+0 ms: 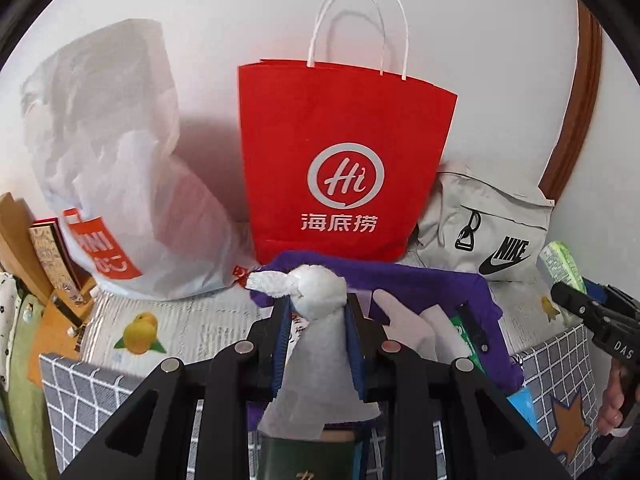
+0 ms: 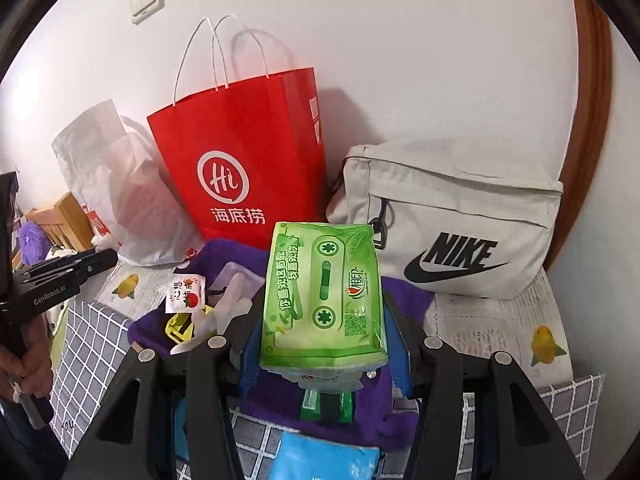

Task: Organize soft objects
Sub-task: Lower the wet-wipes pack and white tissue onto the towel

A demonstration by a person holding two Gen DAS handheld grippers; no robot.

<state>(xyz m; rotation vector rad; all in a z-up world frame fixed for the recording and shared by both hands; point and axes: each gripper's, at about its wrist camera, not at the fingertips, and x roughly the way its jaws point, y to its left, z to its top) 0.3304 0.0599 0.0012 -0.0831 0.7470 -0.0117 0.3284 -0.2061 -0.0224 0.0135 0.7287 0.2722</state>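
My left jaws clamp the white cloth bundle (image 1: pixel 318 292), right jaws clamp the green tissue pack (image 2: pixel 324 292); both held above the grey checked bin (image 2: pixel 88 352) with purple cloth (image 1: pixel 436 284).

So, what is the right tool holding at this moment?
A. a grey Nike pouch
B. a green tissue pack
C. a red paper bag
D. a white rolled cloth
B: in the right wrist view the right tool is closed on the green tissue pack, while the red paper bag and the grey Nike pouch stand behind by the wall; the white rolled cloth is in the left tool.
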